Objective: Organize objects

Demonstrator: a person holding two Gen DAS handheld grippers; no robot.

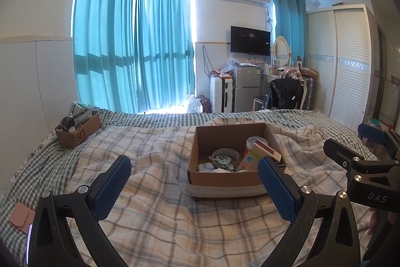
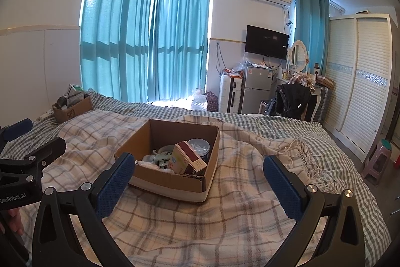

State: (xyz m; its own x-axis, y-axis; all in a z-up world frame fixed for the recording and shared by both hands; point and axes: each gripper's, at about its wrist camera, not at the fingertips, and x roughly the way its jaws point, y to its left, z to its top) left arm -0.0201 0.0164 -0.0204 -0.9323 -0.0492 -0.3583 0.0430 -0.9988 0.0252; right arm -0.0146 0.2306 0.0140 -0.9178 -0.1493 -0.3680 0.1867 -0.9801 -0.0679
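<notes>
An open cardboard box [image 1: 225,178] [image 2: 165,182] sits on the plaid blanket in the middle of the bed. It holds a red and yellow carton [image 1: 260,154] [image 2: 186,158], a round clear container [image 2: 198,145], a grey ring [image 1: 225,154] and pale green plastic pieces [image 2: 160,159]. My left gripper [image 1: 195,188] is open and empty, just short of the box's near side. My right gripper [image 2: 200,188] is open and empty, near the box's front right corner. A second cardboard box [image 1: 78,133] [image 2: 72,110] full of small items stands at the far left of the bed.
A pink flat pad [image 1: 21,217] lies on the bed's left edge. The blanket's fringe [image 2: 307,157] trails right of the box. Beyond the bed stand a fridge [image 1: 246,88], a suitcase [image 1: 221,94], a chair with a black coat [image 2: 293,98], a wardrobe [image 2: 360,81] and a pink stool [image 2: 378,158].
</notes>
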